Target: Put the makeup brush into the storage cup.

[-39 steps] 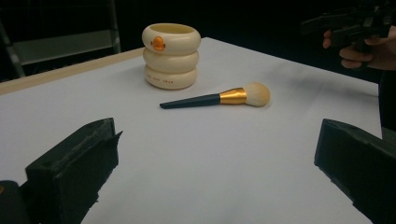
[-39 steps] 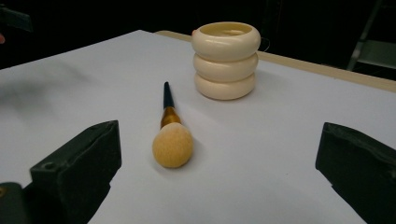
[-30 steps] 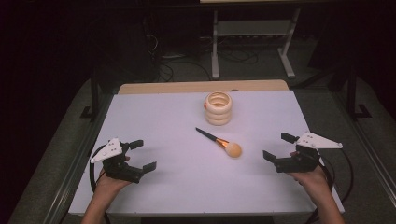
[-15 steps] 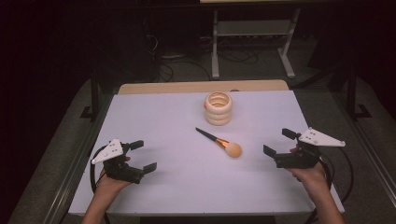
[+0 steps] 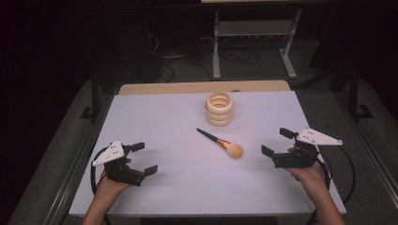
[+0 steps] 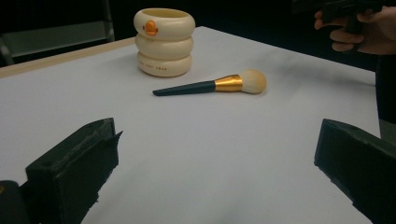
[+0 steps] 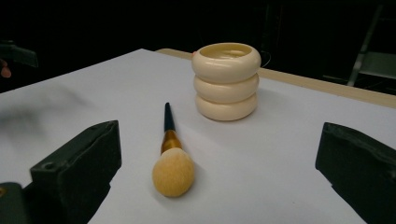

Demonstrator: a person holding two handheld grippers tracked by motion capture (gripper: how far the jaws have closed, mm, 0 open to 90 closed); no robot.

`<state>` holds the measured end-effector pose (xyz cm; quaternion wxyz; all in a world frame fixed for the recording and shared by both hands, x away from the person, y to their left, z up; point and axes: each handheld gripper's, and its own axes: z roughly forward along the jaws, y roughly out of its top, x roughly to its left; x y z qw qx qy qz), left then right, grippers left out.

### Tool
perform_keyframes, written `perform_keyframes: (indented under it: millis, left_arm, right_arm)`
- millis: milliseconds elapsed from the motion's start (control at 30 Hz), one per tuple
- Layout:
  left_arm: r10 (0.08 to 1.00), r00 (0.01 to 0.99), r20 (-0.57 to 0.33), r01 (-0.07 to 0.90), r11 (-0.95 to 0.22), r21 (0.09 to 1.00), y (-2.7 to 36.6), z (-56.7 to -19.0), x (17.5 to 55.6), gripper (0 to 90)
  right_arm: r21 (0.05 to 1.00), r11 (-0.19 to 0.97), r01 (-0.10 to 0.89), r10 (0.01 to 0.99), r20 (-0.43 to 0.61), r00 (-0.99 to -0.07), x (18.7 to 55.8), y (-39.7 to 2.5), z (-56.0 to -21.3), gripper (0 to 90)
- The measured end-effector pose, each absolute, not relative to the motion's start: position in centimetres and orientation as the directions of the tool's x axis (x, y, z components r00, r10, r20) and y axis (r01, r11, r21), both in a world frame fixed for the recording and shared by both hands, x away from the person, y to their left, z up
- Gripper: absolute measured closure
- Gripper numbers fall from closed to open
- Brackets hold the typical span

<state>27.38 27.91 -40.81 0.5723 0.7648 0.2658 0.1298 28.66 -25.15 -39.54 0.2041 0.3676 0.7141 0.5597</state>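
On the table [image 5: 155, 122], brush [image 5: 220, 143] diagonal, bristles near-right.

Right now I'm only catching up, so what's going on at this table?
A person holds a left gripper and a right gripper, both open and holding nothing. Between them a makeup brush lies flat on the white table, apart from a cream ringed cup standing upright behind it. Nothing is grasped.

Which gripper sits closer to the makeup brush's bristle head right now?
The right gripper: the makeup brush lies with its bristle head toward it, handle toward the cream holder. The left gripper sits farther away.
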Motion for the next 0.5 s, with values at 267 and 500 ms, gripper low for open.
perform_keyframes:
  millis: [267, 500]
  left_arm:
    - [0.552, 0.827, -0.103, 0.255, -0.205, 0.945, 27.9, -40.8, 27.3, 0.0]
    - [0.552, 0.827, -0.105, 0.258, -0.206, 0.944, 27.9, -40.9, 27.2, 0.0]
  right_arm:
    - [0.947, 0.115, 0.301, 0.754, 0.114, -0.646, 29.4, -24.6, -39.5, 0.0]
    - [0.944, 0.120, 0.307, 0.751, 0.116, -0.651, 30.0, -24.1, -39.3, 0.0]
